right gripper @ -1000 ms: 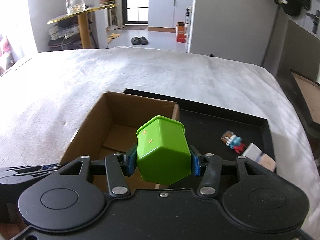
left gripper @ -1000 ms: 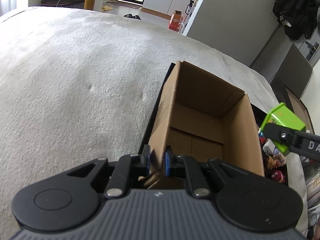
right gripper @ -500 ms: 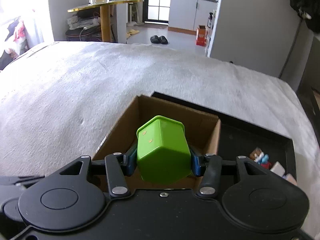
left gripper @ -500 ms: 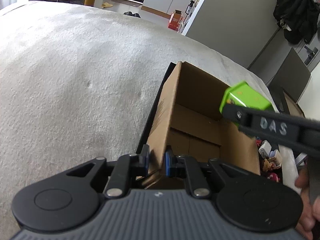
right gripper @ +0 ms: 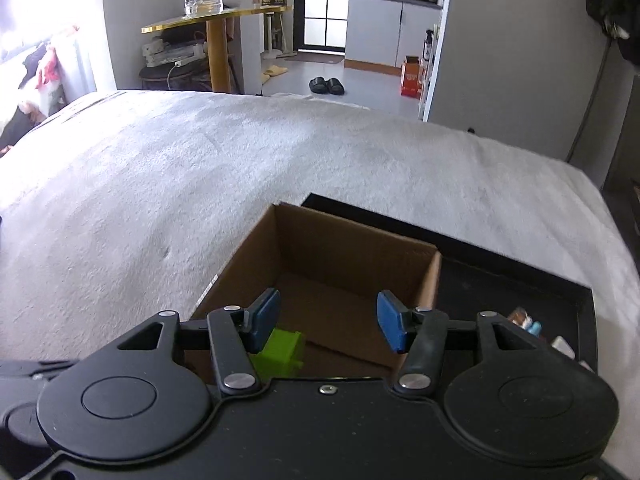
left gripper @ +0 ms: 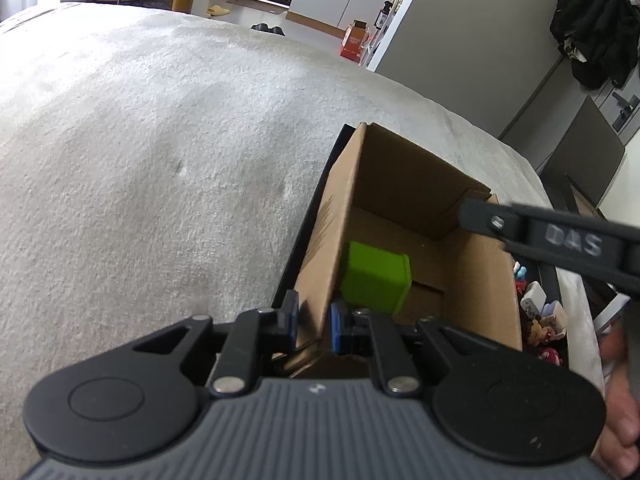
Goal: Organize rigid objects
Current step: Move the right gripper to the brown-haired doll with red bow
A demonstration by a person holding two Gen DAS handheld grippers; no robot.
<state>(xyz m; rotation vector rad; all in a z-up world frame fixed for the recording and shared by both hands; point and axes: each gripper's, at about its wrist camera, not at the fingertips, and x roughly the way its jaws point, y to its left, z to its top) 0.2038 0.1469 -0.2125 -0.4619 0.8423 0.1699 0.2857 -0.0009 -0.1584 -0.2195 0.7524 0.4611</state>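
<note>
The left gripper (left gripper: 313,322) is clenched on the near left wall of the box (left gripper: 484,280), one blue pad outside the cardboard and one inside. The box stands open-topped on the left end of a black tray (right gripper: 520,276), which lies on a bed (right gripper: 200,184) covered in a pale fleecy blanket.

The right gripper (right gripper: 327,322) hovers over the box with its fingers (right gripper: 266,318) spread apart and nothing between them; they have just been opening. The green block (left gripper: 376,280) lies released on the box floor, in the near left corner, close against the wall that the left gripper pinches. From the right wrist view only part of the block shows below the left finger.

Small toys (left gripper: 540,316) lie in the tray to the right of the box. In the left wrist view, one arm of the right gripper crosses above the box's right wall, and part of a hand (left gripper: 616,432) shows at the right edge.
</note>
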